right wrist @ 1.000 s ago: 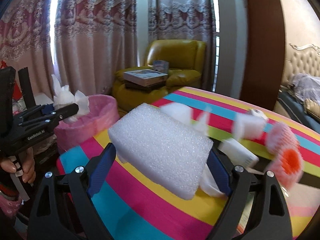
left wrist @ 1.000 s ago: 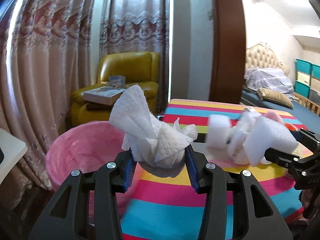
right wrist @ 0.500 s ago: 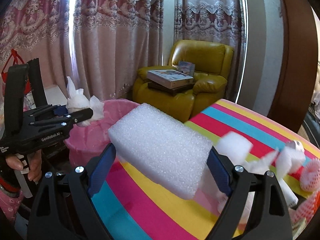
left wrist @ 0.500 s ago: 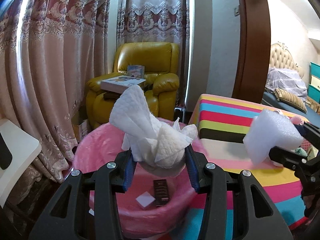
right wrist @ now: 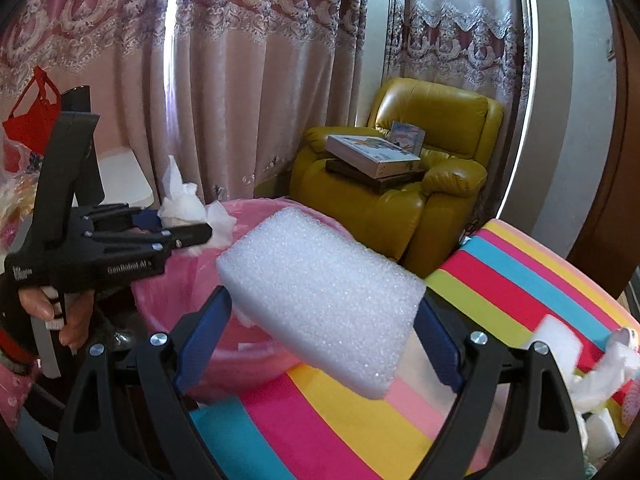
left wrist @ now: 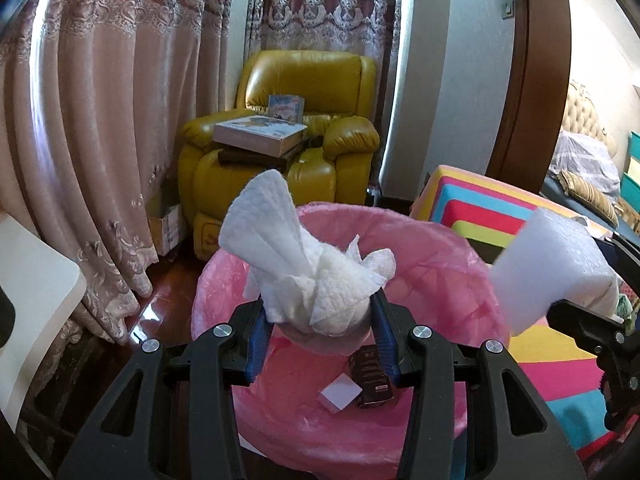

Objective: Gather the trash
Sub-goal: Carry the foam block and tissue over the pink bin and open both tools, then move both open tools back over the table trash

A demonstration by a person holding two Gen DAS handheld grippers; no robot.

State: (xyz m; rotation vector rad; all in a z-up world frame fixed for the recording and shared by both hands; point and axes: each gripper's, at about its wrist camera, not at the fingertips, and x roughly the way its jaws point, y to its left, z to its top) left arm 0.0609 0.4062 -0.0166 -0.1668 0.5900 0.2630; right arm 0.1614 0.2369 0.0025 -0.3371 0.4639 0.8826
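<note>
Now over bin (left wrist: 420,240): tissue (left wrist: 316,280) in left claw (left wrist: 318,340)

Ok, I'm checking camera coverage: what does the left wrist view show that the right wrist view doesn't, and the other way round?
Only the left wrist view looks down into the pink-lined bin, showing a dark box and a white square piece at its bottom. Only the right wrist view shows the hand gripping the left tool, a red bag, and leftover scraps on the striped table. Both show the crumpled tissue in the left tool, the white foam block in the right tool, the bin and the yellow armchair.
</note>
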